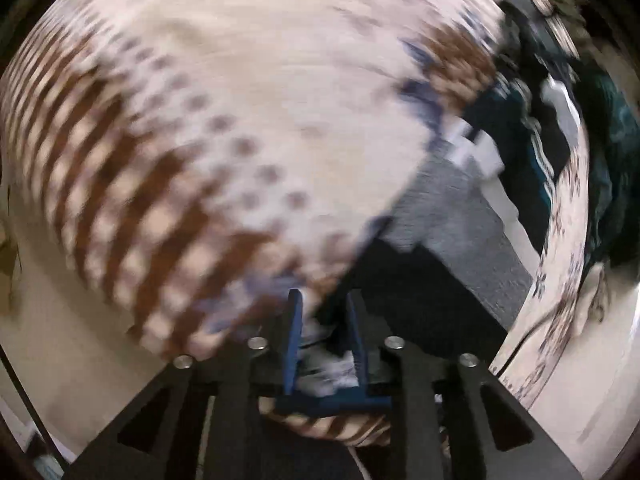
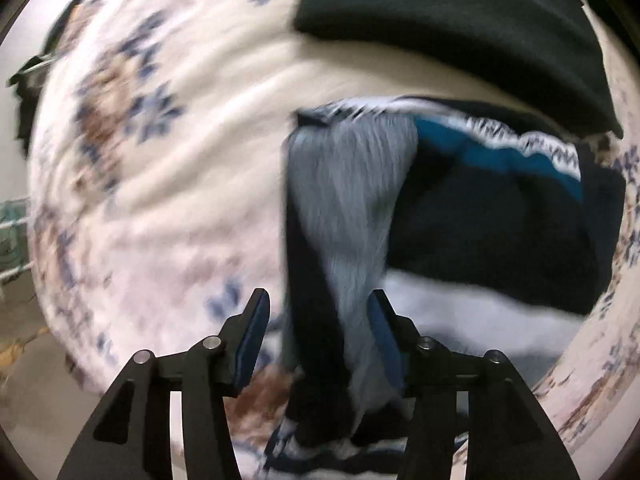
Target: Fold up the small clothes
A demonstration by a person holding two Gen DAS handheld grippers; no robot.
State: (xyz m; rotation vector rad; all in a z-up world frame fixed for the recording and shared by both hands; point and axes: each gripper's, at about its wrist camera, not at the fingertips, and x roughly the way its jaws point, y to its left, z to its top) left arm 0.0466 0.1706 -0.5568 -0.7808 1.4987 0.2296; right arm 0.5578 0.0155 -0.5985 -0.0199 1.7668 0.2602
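Patterned cloth [image 2: 160, 184] seemingly lies bare left of piled garments [image 2: 480, 216].

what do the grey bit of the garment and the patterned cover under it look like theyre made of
Grey panel: soft knit, probably cotton jersey, matte and draping in folds. Patterned cover: woven or plush fabric, likely a bedspread, matte with printed flowers; blur hides its weave.

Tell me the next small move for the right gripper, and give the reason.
Probably lift the right gripper straight up and clear. It stands open over the folded grey, black and teal garment, which lies on the cream floral blanket with nothing visibly pinched between the blue pads, so the fold looks released.
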